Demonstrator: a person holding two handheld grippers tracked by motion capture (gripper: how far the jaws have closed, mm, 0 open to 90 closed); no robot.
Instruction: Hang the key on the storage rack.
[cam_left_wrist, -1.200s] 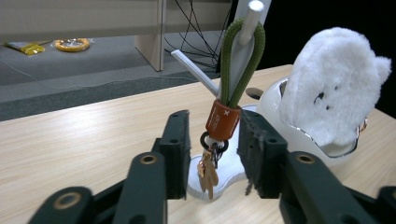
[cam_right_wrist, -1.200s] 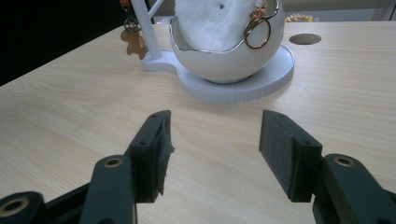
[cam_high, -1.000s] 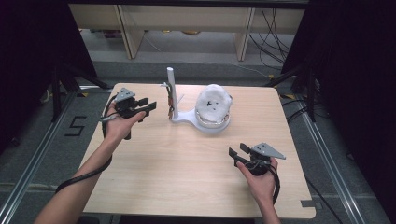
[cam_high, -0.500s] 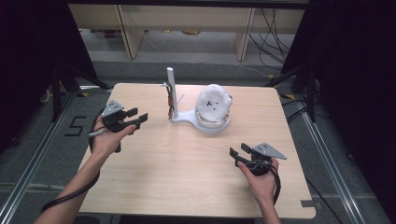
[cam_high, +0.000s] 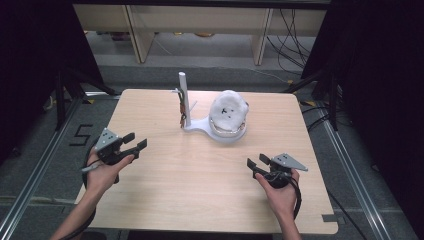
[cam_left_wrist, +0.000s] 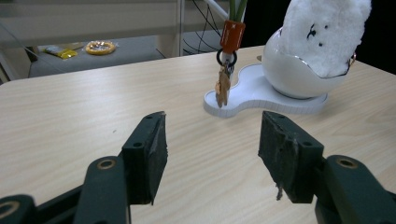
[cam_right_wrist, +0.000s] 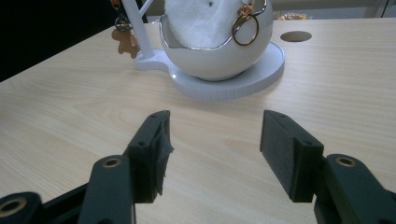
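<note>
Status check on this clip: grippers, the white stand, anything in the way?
Left gripper open, holding nothing. Right gripper open, holding nothing. White stand mid-table, far side, fluffy ball in its bowl, keyring on its post. No obstruction between.

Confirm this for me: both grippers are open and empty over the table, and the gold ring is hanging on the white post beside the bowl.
One detail is off. The gold ring hangs on the rim of the white bowl, not on the white post; the right gripper view shows it. The rest stands: the left gripper and the right gripper are both open and empty over the table.
</note>
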